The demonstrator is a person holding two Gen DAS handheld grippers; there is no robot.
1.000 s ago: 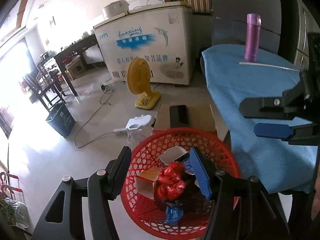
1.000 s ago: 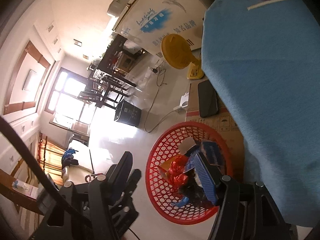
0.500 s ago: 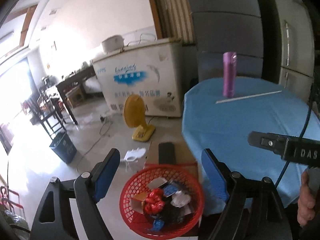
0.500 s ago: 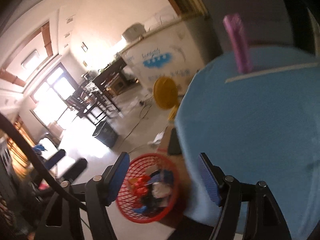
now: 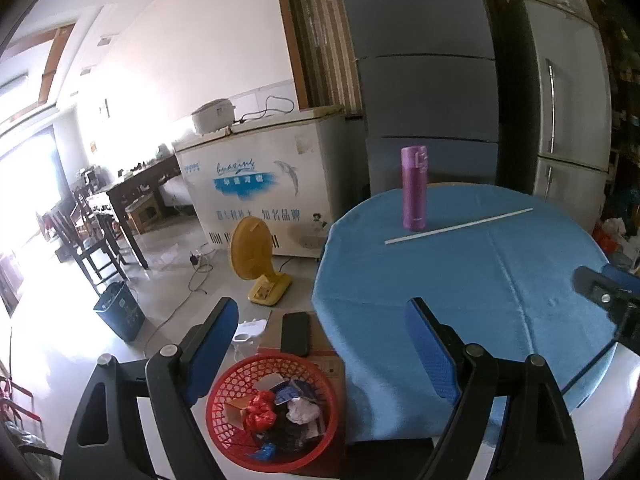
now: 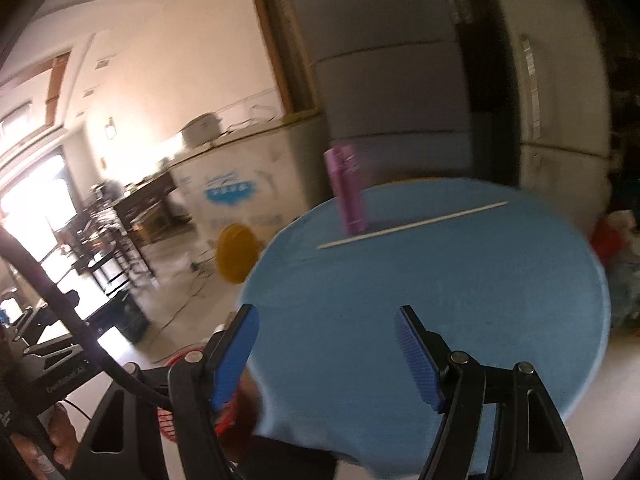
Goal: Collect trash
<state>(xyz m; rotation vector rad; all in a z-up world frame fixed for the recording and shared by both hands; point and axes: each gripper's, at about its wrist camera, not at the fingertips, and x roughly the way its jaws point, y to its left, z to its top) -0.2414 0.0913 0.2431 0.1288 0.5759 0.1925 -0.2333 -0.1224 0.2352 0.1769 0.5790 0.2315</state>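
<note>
A red mesh basket point(image 5: 224, 436) stands on the floor beside the round table with a blue cloth point(image 5: 460, 288). In it lie a red wrapper point(image 5: 260, 412), crumpled white paper point(image 5: 302, 410), a small cardboard box and blue scraps. My left gripper point(image 5: 320, 340) hangs open and empty, high above the basket and the table's edge. My right gripper point(image 6: 326, 354) is open and empty over the blue tabletop point(image 6: 440, 300). One of its fingers point(image 5: 604, 288) shows at the right edge of the left wrist view. On the table are a purple bottle point(image 5: 415, 188) and a thin white stick point(image 5: 460, 226).
A cardboard box with a black phone point(image 5: 296, 334) sits behind the basket. Farther off stand a yellow fan point(image 5: 256, 256), a white chest freezer point(image 5: 260, 196), a dark bin point(image 5: 120, 316), cables, and a wooden table with chairs point(image 5: 120, 200). A fridge point(image 5: 568, 120) stands behind the blue table.
Both grippers rose and drew back from the basket, which now looks small and low. The left jaws spread wider. The right view swung upright from the basket onto the tabletop.
</note>
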